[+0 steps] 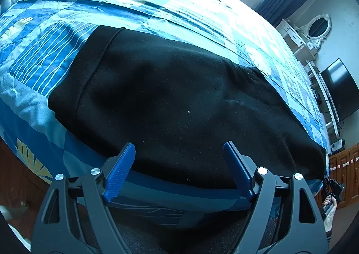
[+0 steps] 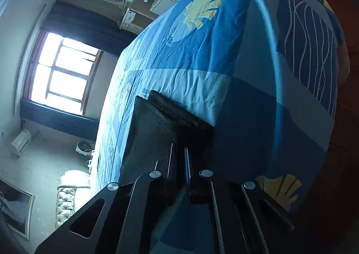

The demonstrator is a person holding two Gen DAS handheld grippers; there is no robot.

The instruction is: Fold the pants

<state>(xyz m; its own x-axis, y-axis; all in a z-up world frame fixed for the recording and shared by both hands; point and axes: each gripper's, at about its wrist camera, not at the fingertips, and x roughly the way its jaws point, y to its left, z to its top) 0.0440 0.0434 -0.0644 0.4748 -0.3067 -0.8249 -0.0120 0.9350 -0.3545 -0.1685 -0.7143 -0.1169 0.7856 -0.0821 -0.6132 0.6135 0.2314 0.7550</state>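
Black pants (image 1: 179,85) lie flat across a blue patterned bedspread (image 1: 44,56), a hemmed band at their left end. My left gripper (image 1: 179,144) hangs open over the pants' near edge, its blue pads (image 1: 121,171) spread wide and gripping nothing. In the right wrist view my right gripper (image 2: 179,148) is shut on a black stitched end of the pants (image 2: 154,123) at the edge of the bedspread (image 2: 202,52). The left wrist view shows that gripper (image 1: 334,184) and the hand (image 1: 329,211) holding it at the pants' far right tip.
The bed's side drops away just below the pants, with a wooden frame (image 2: 345,141) beneath. A dark screen (image 1: 338,88), an oval mirror (image 1: 318,27) and wooden cabinets (image 1: 345,171) stand along the right wall. A bright window (image 2: 62,74) and a tufted headboard (image 2: 65,204) lie beyond the bed.
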